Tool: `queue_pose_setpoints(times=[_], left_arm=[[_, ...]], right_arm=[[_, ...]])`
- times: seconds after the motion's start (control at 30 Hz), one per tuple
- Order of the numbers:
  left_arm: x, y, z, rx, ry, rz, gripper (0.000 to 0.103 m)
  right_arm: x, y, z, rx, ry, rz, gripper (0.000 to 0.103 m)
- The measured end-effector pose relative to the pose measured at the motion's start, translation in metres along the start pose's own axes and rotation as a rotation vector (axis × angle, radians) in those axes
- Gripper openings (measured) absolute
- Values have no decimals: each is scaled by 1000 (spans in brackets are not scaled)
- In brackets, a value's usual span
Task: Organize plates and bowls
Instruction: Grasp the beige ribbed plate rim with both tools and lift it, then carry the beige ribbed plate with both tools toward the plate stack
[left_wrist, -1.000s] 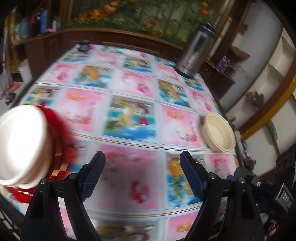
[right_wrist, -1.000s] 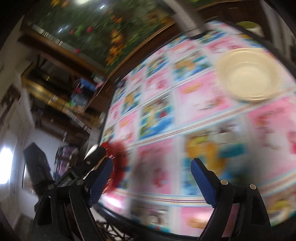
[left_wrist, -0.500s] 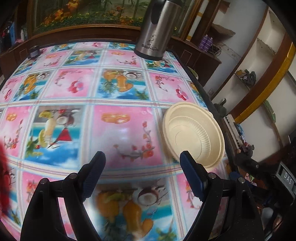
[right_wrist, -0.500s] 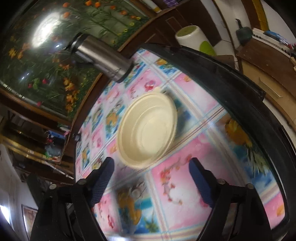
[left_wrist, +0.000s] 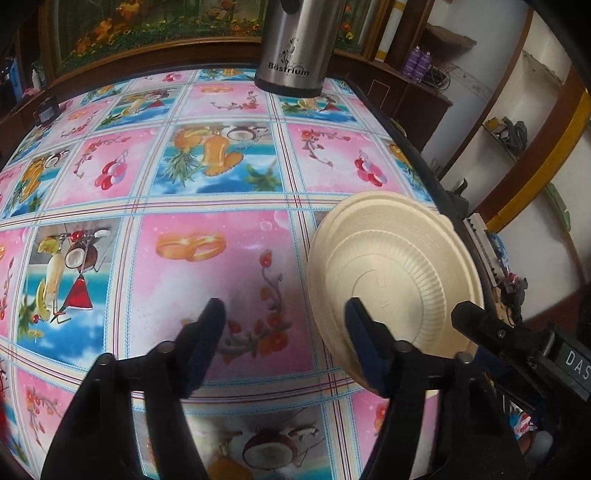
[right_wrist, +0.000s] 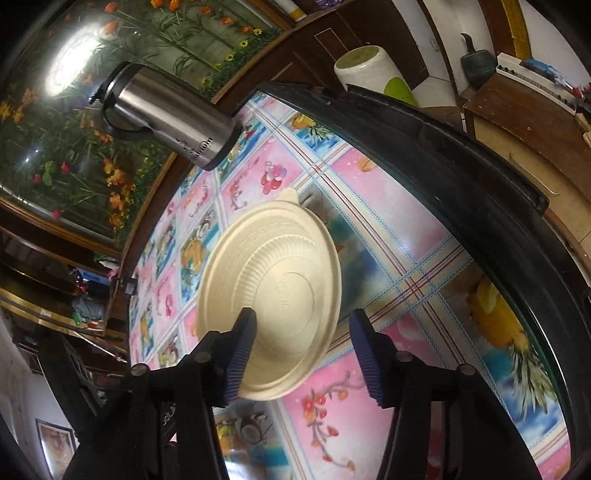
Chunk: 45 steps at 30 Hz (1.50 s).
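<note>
Cream bowl (left_wrist: 395, 280) straddled by both closing tools' inner fingers

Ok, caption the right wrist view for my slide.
Right gripper closing around the cream bowl's near rim, steel flask behind.

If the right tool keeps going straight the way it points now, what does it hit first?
Most likely the near rim of the cream bowl: the right tool, its jaws closing, straddles that edge, left pad over the bowl, right pad over the tablecloth. Depth is unclear.
</note>
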<state>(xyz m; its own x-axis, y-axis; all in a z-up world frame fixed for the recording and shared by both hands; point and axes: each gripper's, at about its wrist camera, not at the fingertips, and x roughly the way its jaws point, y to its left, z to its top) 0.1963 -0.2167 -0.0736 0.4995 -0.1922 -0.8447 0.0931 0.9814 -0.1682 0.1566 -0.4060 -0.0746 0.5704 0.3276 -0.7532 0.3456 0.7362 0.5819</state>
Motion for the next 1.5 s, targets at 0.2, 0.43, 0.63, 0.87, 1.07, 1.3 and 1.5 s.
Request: queue_pose_setpoints(times=[0.2, 0.43, 0.63, 0.87, 1.07, 1.3, 1.5], left_arm=[[-4, -10, -5, 69, -11, 27, 12], [-23, 0, -14, 68, -31, 34, 12], [-42, 10, -28, 70, -49, 52, 12], [-60, 30, -49, 51, -64, 66, 12], [-70, 49, -64, 31, -72, 75, 12], [-78, 73, -75, -6, -75, 87, 12], [-87, 93, -82, -36, -81, 97, 12]], right_arm=[[8, 2, -5, -35, 8, -16, 12], [1, 10, -18, -74, -6, -10, 11], [-9, 22, -35, -116, -7, 2, 10], [-18, 32, -61, -163, 1, 12, 10], [-19, 43, -85, -196, 11, 14, 10], [-13, 58, -107, -236, 28, 20, 10], [-9, 73, -121, -272, 40, 26, 10]])
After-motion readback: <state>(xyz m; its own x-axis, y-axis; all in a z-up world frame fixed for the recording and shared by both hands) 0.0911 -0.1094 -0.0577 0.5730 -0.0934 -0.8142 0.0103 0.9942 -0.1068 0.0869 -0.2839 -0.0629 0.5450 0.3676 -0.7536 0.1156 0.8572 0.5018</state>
